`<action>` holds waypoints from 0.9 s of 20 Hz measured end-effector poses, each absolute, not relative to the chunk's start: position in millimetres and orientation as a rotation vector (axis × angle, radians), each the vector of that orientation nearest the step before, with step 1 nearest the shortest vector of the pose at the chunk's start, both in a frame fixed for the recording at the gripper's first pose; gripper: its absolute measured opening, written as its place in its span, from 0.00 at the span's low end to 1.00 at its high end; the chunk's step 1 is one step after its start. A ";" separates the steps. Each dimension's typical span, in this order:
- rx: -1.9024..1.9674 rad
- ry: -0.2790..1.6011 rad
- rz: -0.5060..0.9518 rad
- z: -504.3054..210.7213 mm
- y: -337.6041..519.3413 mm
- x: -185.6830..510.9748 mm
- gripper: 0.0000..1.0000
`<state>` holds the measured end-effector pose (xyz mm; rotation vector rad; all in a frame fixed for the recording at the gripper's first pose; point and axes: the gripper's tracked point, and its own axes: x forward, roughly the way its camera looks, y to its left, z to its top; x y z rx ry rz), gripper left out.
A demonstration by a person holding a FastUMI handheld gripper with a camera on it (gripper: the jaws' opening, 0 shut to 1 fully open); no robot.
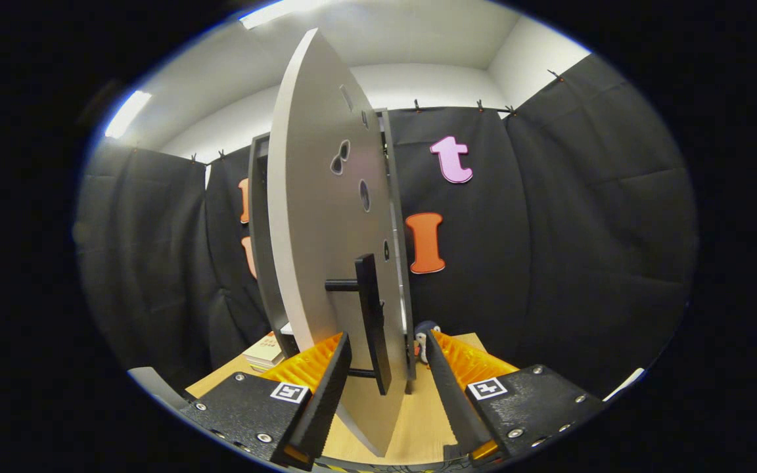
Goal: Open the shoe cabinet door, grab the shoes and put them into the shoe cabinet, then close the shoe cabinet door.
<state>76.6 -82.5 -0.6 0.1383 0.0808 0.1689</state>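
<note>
Tongs (385, 368) spread wide, straddling cabinet door (316, 217) edge and handle (372, 322)

Wooden table (418, 420): cabinet (261, 263), books (265, 351), possibly shoe (426, 330).

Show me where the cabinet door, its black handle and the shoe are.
cabinet door (316, 217): gripper view, flat grey panel.
black handle (373, 315): gripper view, vertical bar between the open jaws.
shoe (426, 332): gripper view, dark part behind door.

No text can be read; each hand-held gripper (382, 358) finger carries a square marker.
</note>
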 end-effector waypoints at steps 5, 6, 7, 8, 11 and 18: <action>0.133 0.077 0.244 1.9 -50.9 82.1 0.74; 0.129 0.077 0.256 2.6 -44.9 83.2 0.74; 0.126 0.076 0.271 2.3 -36.9 84.4 0.74; 0.126 0.079 0.284 2.3 -30.3 87.4 0.74; 0.114 0.076 0.320 3.1 -10.7 96.5 0.74; 0.120 0.080 0.397 7.6 22.6 114.9 0.74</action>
